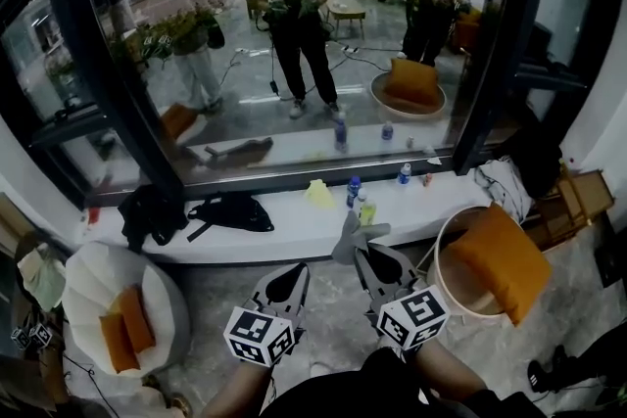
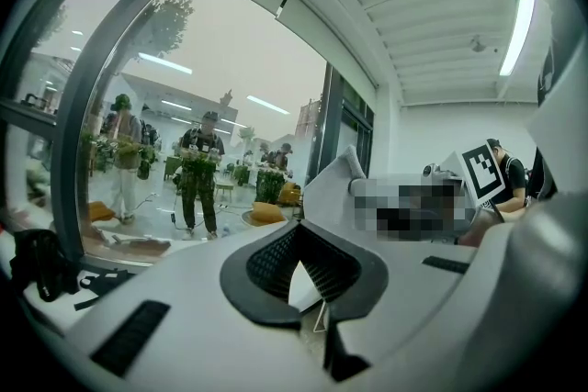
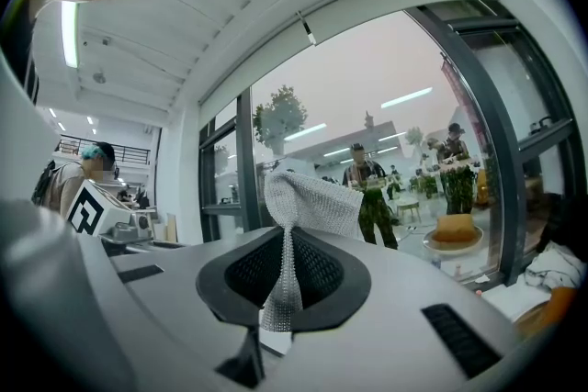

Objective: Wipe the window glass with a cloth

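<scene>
The right gripper is pinching a grey cloth (mesh-textured), facing the window glass; the left gripper is hanging closed, empty.

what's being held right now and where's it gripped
The right hand-held gripper pinches the grey cloth by a bunched fold; the rest fans out past the jaws. The left hand-held gripper holds nothing.

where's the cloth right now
The cloth is pinched in the right gripper, sticking up past its tips. In the head view it sits centre-right, just in front of the white sill, below the bottles.
</scene>
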`<state>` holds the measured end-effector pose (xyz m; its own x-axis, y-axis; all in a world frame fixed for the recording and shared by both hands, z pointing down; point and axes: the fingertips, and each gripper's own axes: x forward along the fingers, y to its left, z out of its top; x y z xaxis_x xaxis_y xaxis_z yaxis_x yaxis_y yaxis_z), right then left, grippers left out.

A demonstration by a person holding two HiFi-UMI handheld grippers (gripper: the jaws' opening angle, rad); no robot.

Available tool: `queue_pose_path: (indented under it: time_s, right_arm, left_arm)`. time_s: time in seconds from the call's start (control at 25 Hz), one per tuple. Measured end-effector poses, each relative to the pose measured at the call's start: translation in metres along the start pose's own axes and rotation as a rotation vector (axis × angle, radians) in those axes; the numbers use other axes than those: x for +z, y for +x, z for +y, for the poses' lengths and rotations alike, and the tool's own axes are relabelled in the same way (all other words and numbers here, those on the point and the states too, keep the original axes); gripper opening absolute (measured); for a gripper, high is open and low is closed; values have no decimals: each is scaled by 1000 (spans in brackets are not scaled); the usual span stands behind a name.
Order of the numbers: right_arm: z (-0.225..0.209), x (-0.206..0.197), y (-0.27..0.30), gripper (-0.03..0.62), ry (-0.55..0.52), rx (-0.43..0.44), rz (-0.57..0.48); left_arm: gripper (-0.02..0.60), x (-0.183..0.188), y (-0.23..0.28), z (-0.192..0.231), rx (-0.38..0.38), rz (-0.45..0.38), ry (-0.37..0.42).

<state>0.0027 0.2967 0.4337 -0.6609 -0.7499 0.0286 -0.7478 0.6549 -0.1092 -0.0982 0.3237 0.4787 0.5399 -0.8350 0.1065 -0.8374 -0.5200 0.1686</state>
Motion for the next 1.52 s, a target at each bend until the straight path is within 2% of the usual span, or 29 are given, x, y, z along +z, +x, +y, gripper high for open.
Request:
queue_pose_path:
  time_s: [0.28,0.52,1.08,1.52]
  right_arm:
    - [-10,3,23,41,-16,16,3]
    - [-54,13,68,41,-24,66,2]
    - [-179,63,185,41,-63,210,-23]
    - [-228,88,245,41,-80,228,-41]
  left_arm:
    - [0,0,24,16,14,13,-19]
    - [0,10,76,36,54,10,-10]
    - [0,68,224,97,193,-41,-4]
    - [0,96,280,133,229,-54,14]
